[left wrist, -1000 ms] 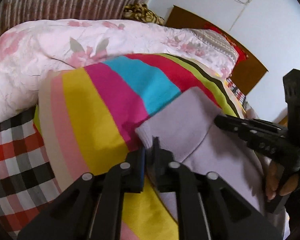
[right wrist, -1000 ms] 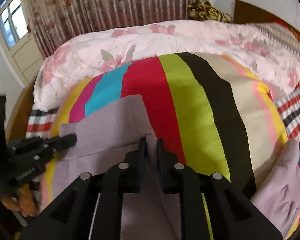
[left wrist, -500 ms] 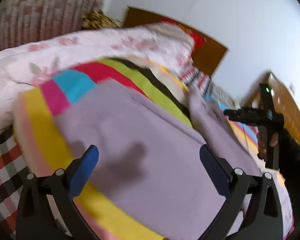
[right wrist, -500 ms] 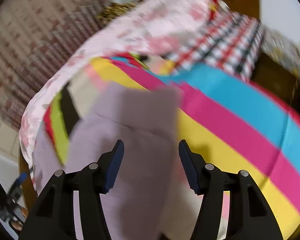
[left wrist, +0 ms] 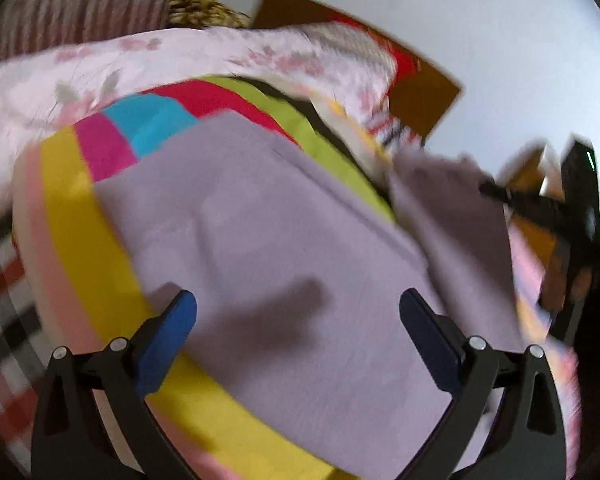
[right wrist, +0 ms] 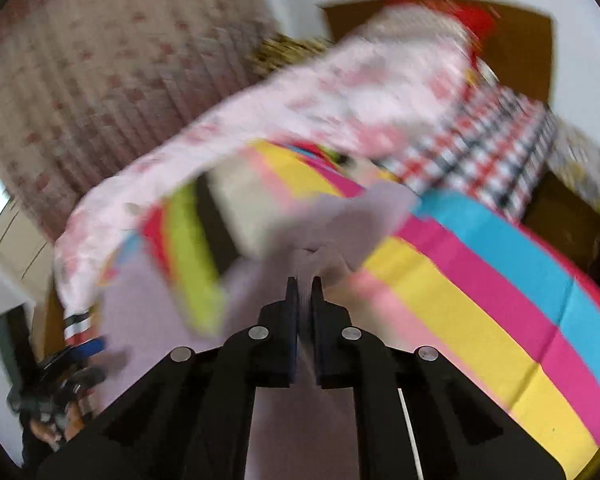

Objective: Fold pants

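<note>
The lilac pants (left wrist: 284, 240) lie folded flat on the rainbow-striped blanket (left wrist: 72, 200). My left gripper (left wrist: 298, 320) hangs open just above them, blue pads wide apart, holding nothing. My right gripper (right wrist: 305, 284) is shut on a lifted end of the pants (right wrist: 352, 216), which drapes over its fingertips; it also shows at the right of the left wrist view (left wrist: 500, 196), pulling the cloth up. The left gripper also shows at the lower left of the right wrist view (right wrist: 88, 348). Both views are motion-blurred.
A pink floral duvet (left wrist: 112, 64) is heaped at the back of the bed. A red-and-black checked sheet (right wrist: 476, 140) lies beyond the blanket. A wooden headboard (left wrist: 420, 88) and a white wall stand behind; a patterned curtain (right wrist: 100, 72) hangs at left.
Both grippers let go of the folded edge about a second ago. The left stays open over the pants. The right swung to the far end and shut on it, lifting it.
</note>
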`<action>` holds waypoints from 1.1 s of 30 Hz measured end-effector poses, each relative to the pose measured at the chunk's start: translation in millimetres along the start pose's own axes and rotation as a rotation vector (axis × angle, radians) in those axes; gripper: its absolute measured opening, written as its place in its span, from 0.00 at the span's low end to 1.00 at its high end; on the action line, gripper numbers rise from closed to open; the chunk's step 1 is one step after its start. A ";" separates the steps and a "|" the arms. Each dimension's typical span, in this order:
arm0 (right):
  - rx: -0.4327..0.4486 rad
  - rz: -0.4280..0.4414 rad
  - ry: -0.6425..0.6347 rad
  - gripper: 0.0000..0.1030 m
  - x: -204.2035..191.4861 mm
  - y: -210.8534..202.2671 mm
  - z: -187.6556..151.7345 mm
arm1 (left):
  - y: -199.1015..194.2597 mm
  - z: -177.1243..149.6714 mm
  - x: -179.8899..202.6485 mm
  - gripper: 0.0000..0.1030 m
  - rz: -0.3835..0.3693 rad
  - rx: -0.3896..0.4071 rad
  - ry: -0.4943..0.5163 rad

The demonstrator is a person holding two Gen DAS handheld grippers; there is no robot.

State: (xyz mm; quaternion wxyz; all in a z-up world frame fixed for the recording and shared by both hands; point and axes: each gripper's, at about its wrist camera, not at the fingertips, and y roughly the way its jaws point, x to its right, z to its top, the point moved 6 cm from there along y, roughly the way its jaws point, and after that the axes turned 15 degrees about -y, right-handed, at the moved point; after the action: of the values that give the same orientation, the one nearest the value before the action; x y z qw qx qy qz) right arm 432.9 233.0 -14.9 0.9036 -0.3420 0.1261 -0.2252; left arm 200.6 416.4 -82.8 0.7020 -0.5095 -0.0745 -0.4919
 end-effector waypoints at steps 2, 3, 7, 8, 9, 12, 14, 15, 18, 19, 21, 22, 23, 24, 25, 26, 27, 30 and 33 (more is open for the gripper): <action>0.037 0.042 -0.094 0.08 -50.2 -16.5 19.5 | -16.9 9.9 -10.6 0.98 -0.062 0.029 -0.089; 0.048 0.066 -0.133 0.08 -73.9 -20.4 26.2 | -27.0 15.4 -17.7 0.98 -0.100 0.050 -0.143; 0.046 0.127 -0.313 0.10 -182.3 -14.5 39.0 | -52.1 27.2 -52.9 0.98 -0.110 0.135 -0.293; 0.032 0.134 -0.329 0.12 -196.7 -7.9 37.6 | -55.0 26.7 -62.9 0.98 -0.107 0.140 -0.329; 0.006 0.158 -0.345 0.17 -212.3 2.7 34.0 | -58.9 25.1 -76.3 0.98 -0.101 0.143 -0.374; -0.093 0.318 -0.351 0.47 -246.8 33.1 16.8 | -72.4 18.5 -108.7 0.98 -0.067 0.155 -0.442; -0.062 0.348 -0.343 0.47 -246.1 30.8 18.1 | -80.0 17.6 -121.0 0.98 -0.044 0.159 -0.442; -0.042 0.342 -0.334 0.46 -239.1 27.4 22.1 | -84.4 17.5 -123.9 0.98 -0.033 0.162 -0.428; 0.021 0.255 -0.312 0.46 -201.7 14.2 37.2 | -90.1 17.3 -115.5 0.98 -0.049 0.144 -0.357; 0.035 0.201 -0.308 0.46 -183.1 11.3 41.0 | -89.1 16.9 -107.5 0.98 -0.074 0.129 -0.330; 0.017 0.179 -0.270 0.46 -155.7 16.3 40.1 | -84.9 12.9 -87.6 0.97 -0.134 0.093 -0.276; 0.000 0.181 -0.247 0.46 -142.6 23.2 36.8 | -80.7 10.8 -78.0 0.97 -0.156 0.074 -0.251; -0.015 0.176 -0.239 0.46 -133.9 31.1 32.1 | -74.8 9.0 -69.9 0.96 -0.165 0.056 -0.230; -0.031 0.174 -0.247 0.44 -129.9 37.2 28.0 | -65.2 7.0 -63.6 0.92 -0.149 0.037 -0.218; -0.059 0.164 -0.282 0.42 -129.7 47.3 23.0 | -57.4 6.1 -62.9 0.89 -0.126 0.024 -0.220; -0.079 0.149 -0.323 0.42 -131.5 55.8 19.9 | -48.3 5.2 -64.9 0.82 -0.102 0.008 -0.237; -0.092 0.142 -0.365 0.42 -134.2 62.1 17.1 | -39.9 4.8 -69.2 0.77 -0.103 -0.011 -0.271; -0.108 0.165 -0.492 0.42 -152.3 80.8 16.8 | -29.5 3.0 -78.6 0.68 -0.110 -0.021 -0.340; -0.121 0.206 -0.557 0.40 -164.8 98.2 23.6 | -27.0 5.1 -87.8 0.63 -0.118 -0.008 -0.380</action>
State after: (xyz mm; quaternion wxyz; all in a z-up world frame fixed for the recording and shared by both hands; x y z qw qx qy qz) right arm 330.6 392.7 -51.7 0.8994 -0.4294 -0.0795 -0.0217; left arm 137.5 474.5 -116.3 0.6433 -0.5907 -0.2333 -0.4275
